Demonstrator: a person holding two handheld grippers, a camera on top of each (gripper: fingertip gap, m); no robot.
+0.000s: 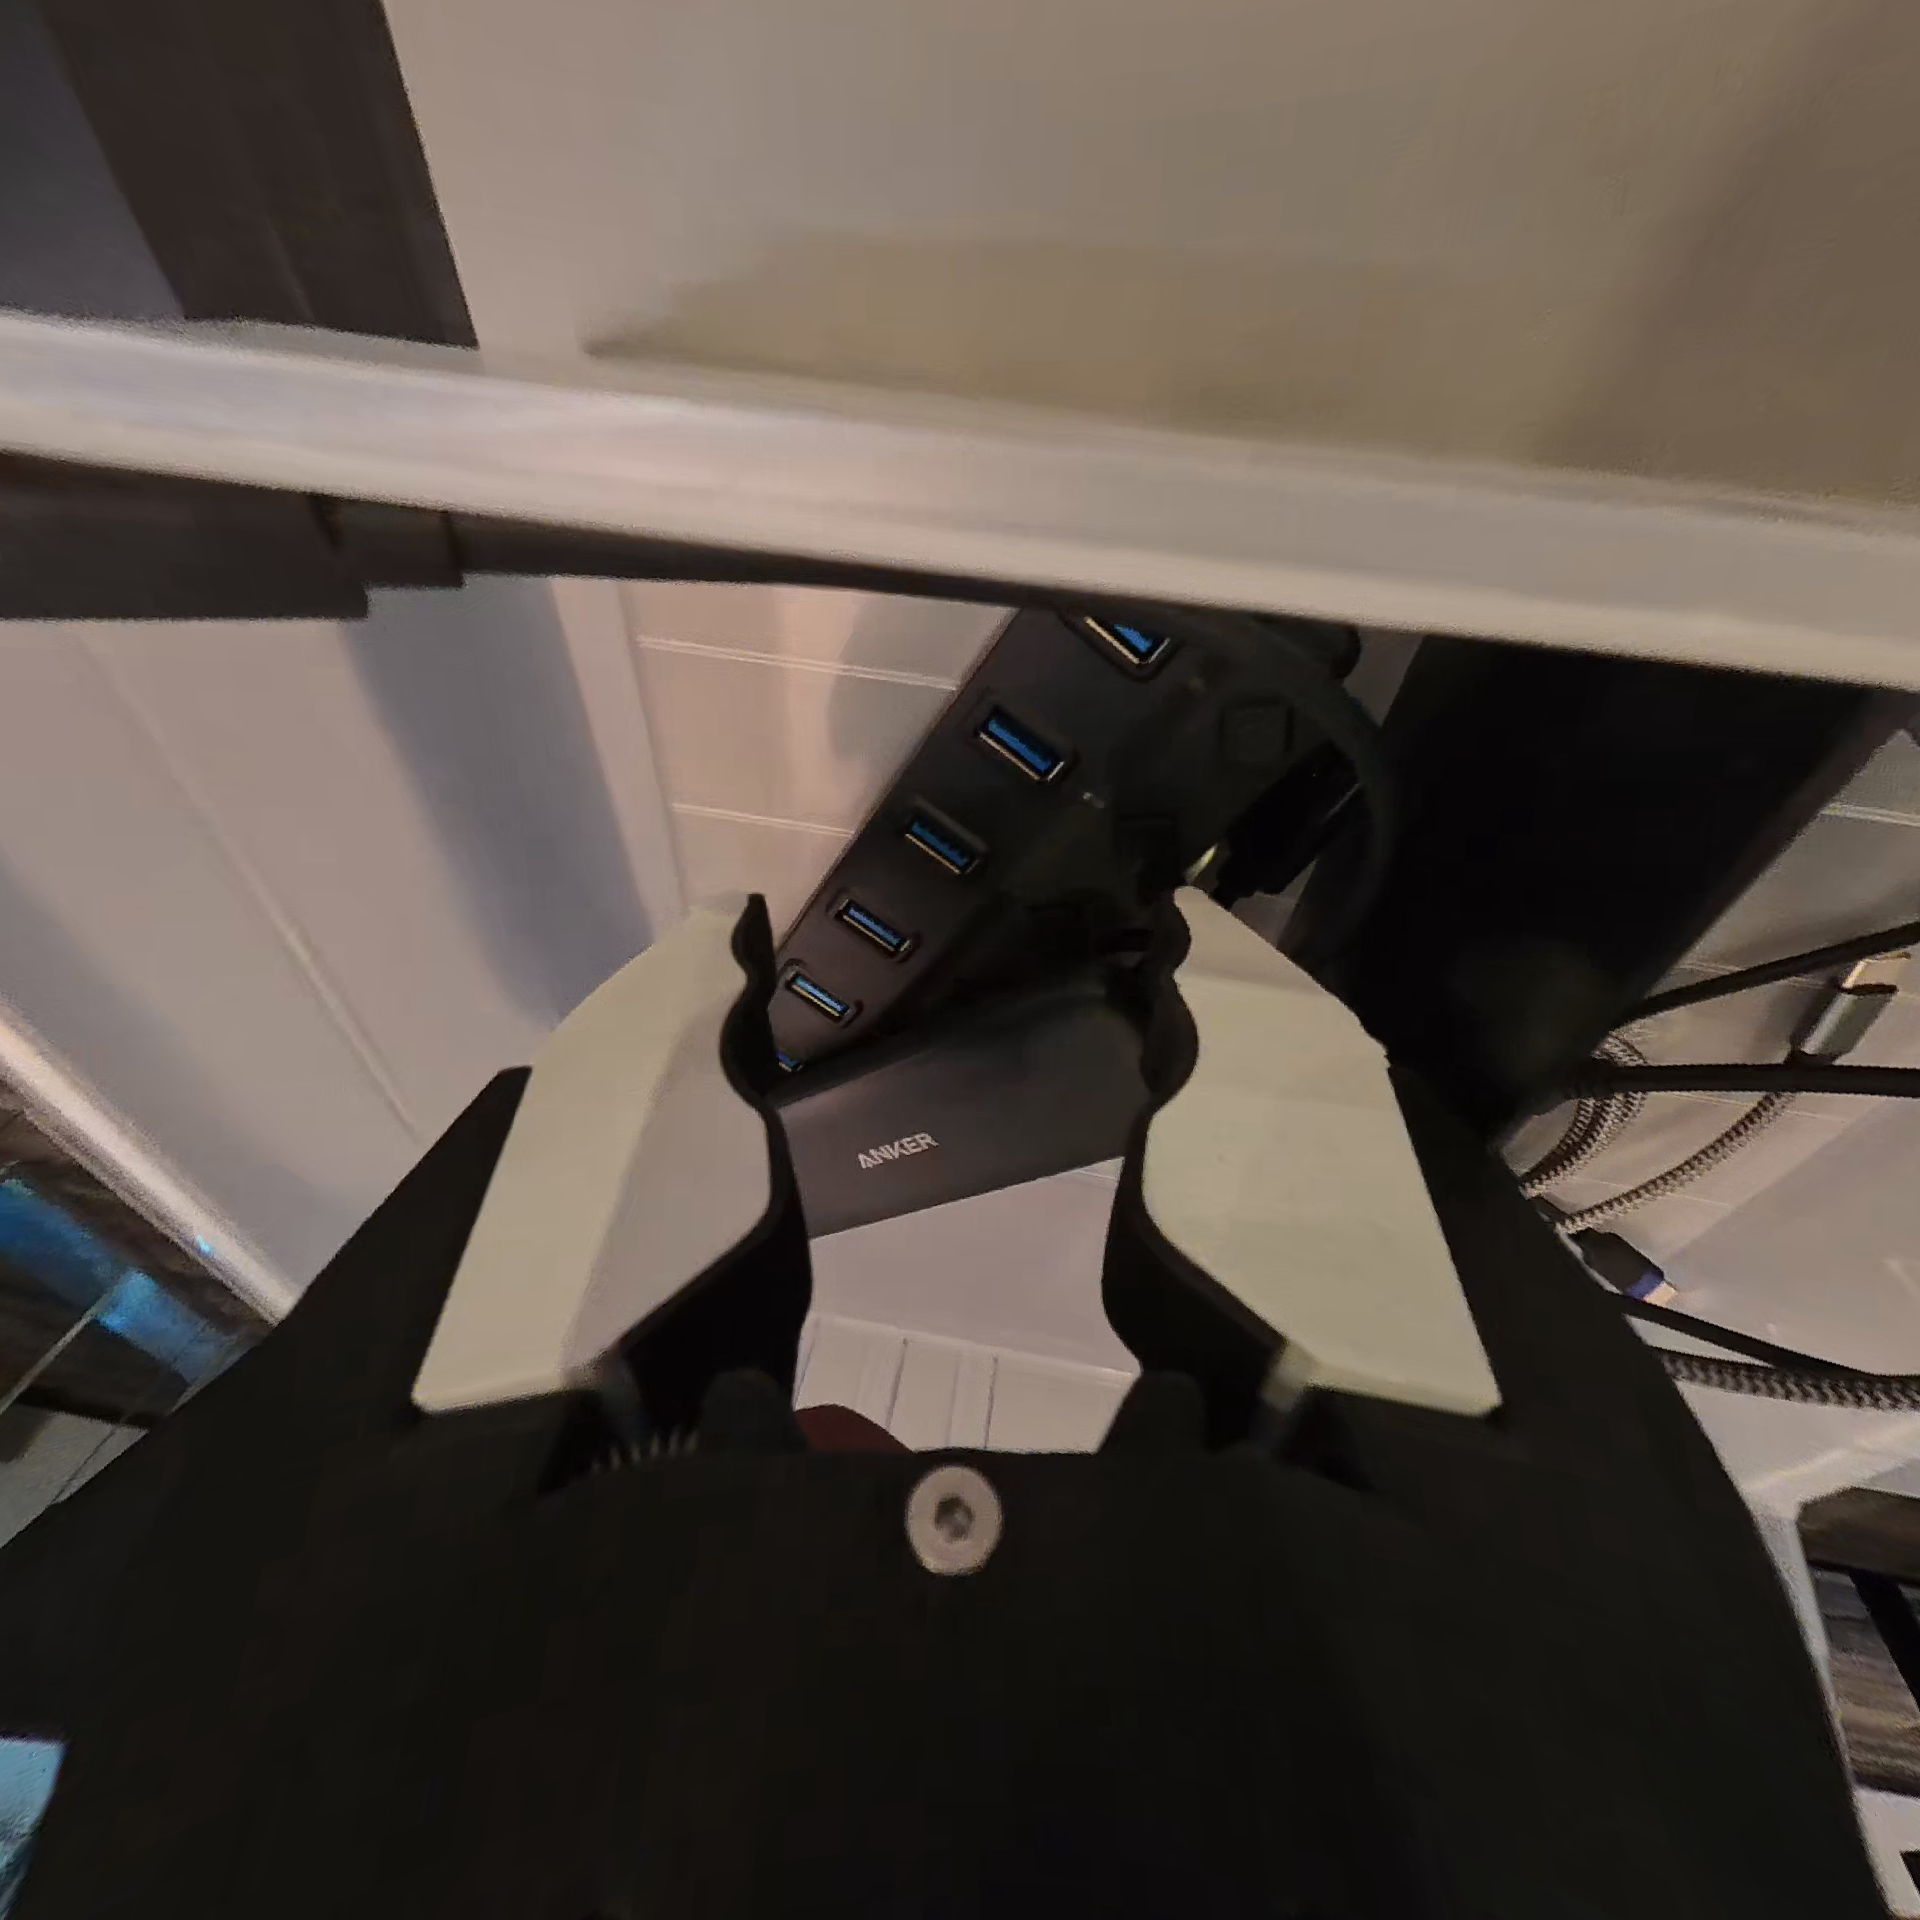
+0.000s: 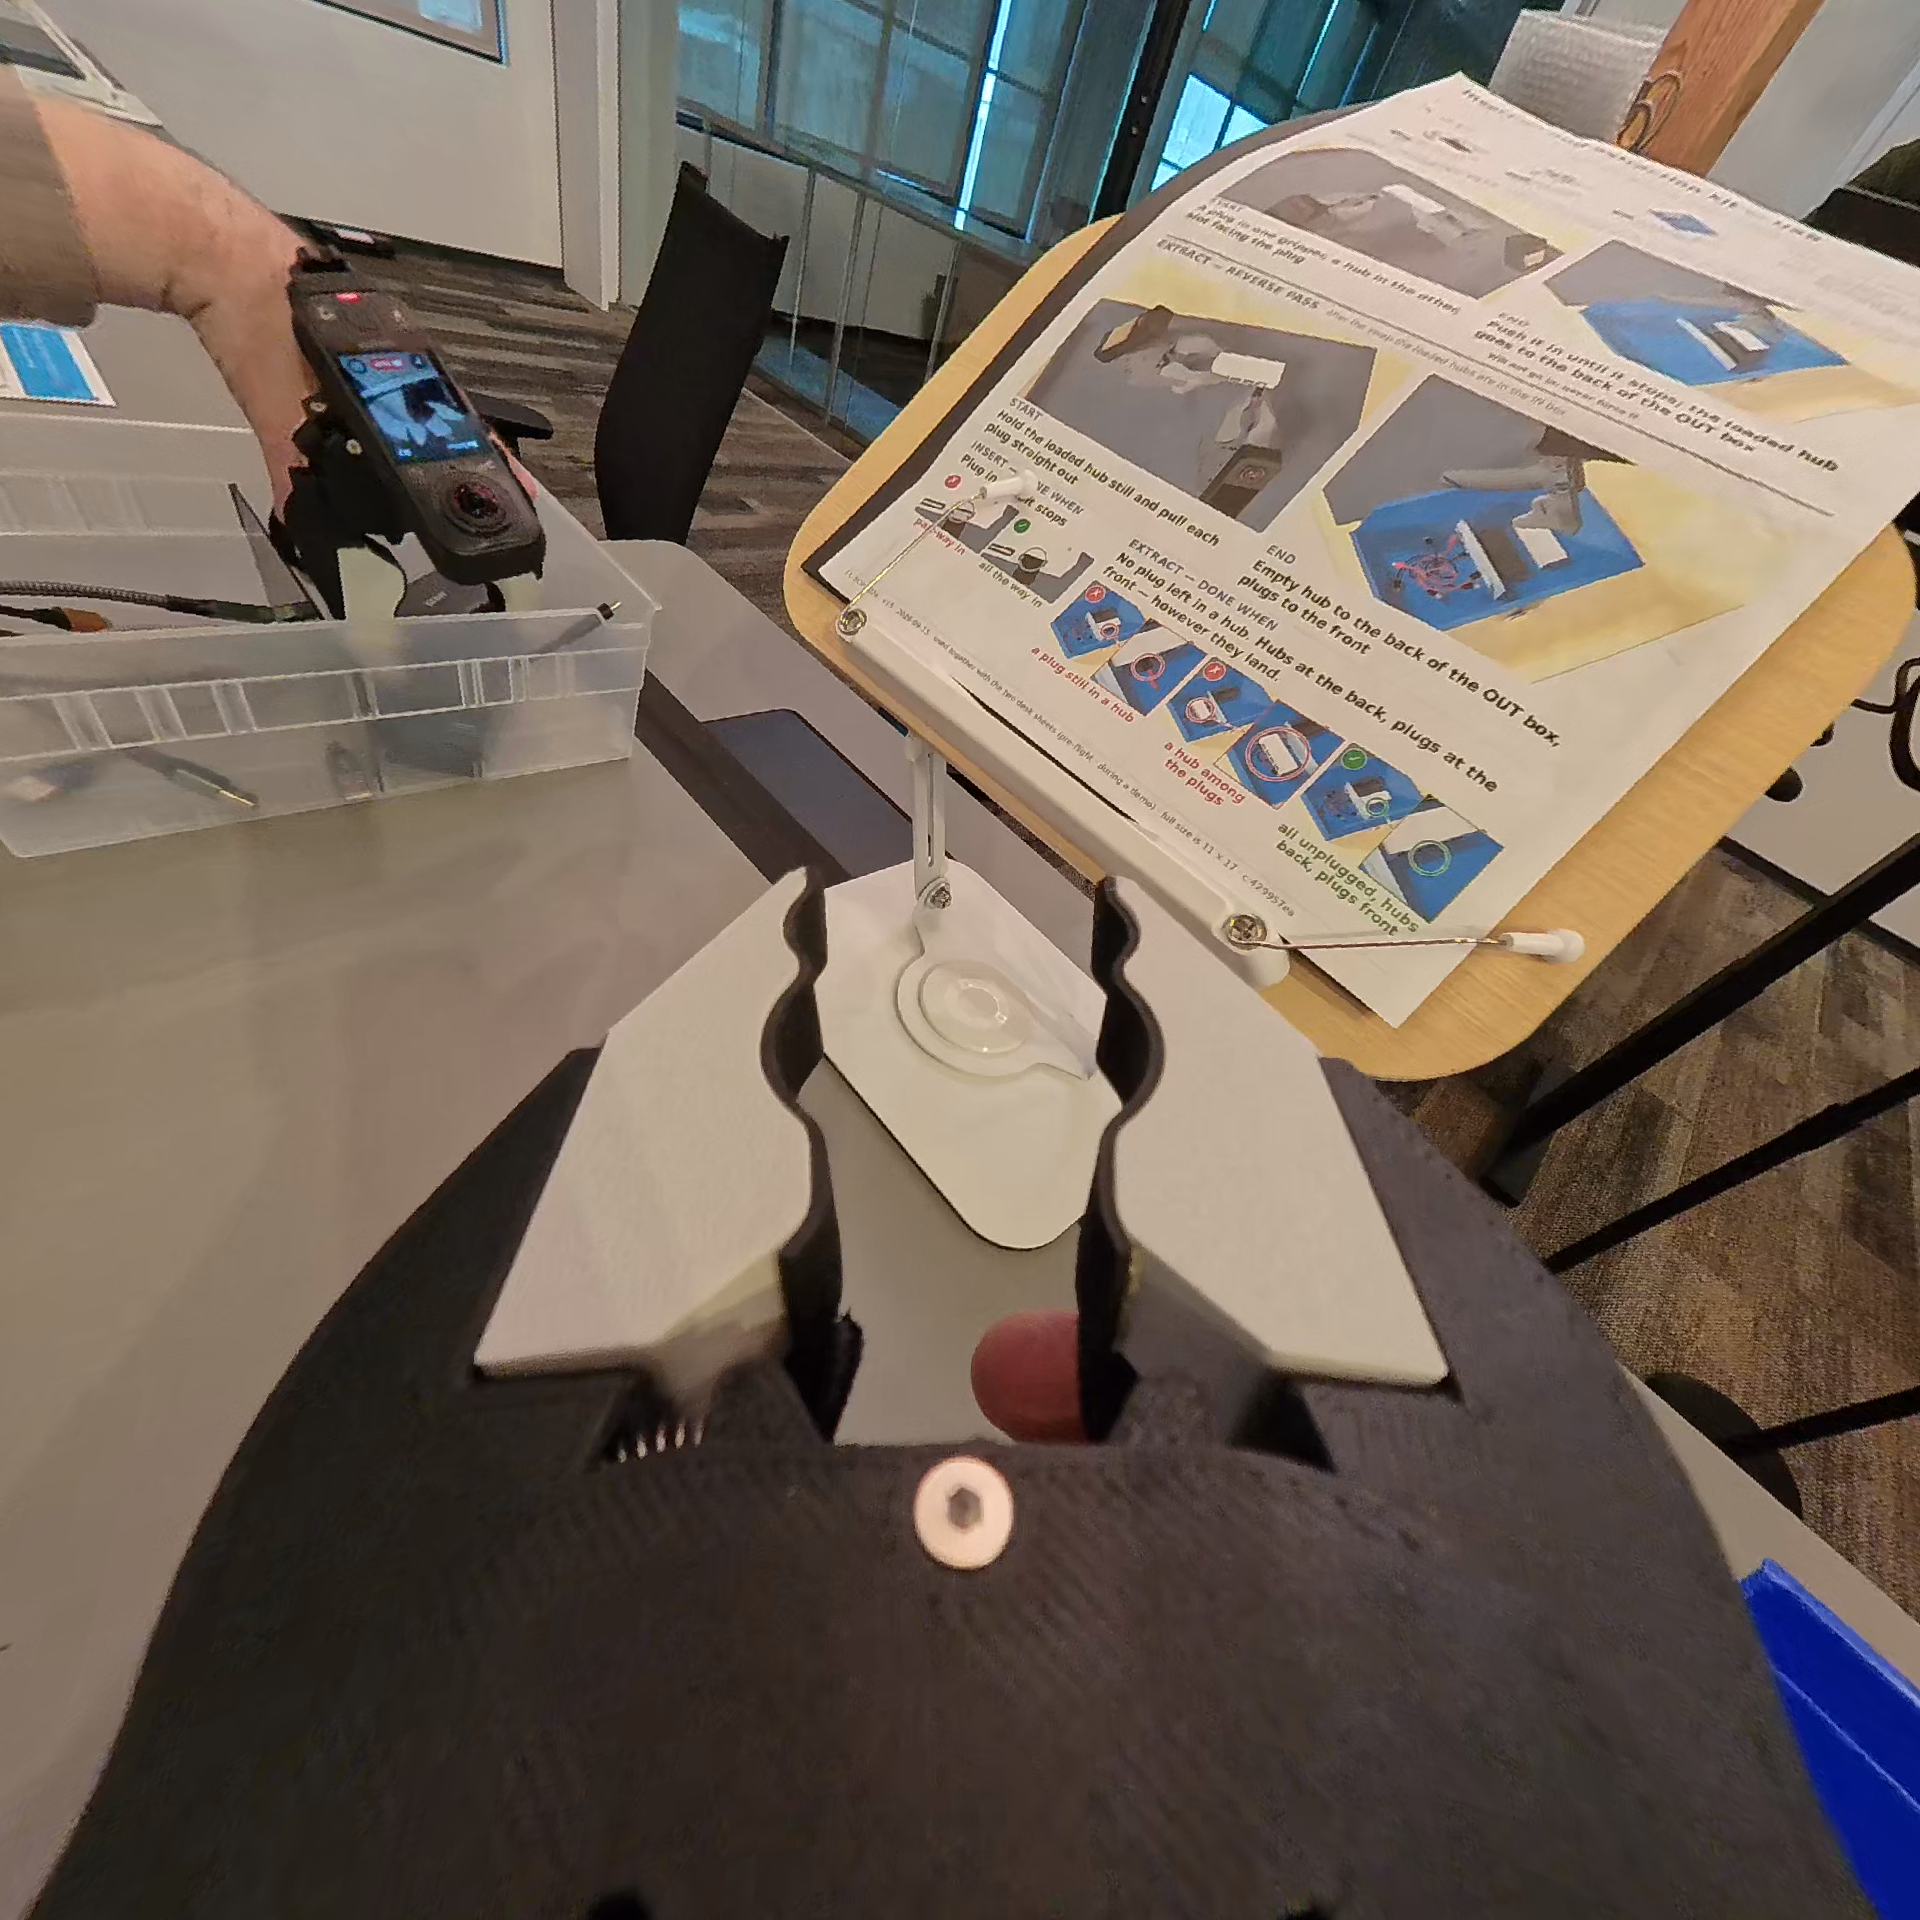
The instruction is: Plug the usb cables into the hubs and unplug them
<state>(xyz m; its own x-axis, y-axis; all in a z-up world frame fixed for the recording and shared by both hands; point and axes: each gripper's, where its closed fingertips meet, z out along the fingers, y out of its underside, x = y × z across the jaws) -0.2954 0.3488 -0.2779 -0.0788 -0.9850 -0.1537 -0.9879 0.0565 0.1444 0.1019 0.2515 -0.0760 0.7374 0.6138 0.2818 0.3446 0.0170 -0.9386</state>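
My left gripper reaches into a clear plastic bin and is shut on a dark grey USB hub, one finger on each side of it. Behind it lies a long black hub with a row of blue ports, all empty as far as I can see. Loose black and braided USB cables lie to the right, with a silver plug among them. The right wrist view shows the left gripper in the bin, held by a hand. My right gripper is open and empty over the grey table.
The bin's rim crosses the left wrist view close above the hubs. A document stand with a printed sheet stands ahead of the right gripper, its white base between the fingers. A blue box corner is at lower right. A black chair stands behind the table.
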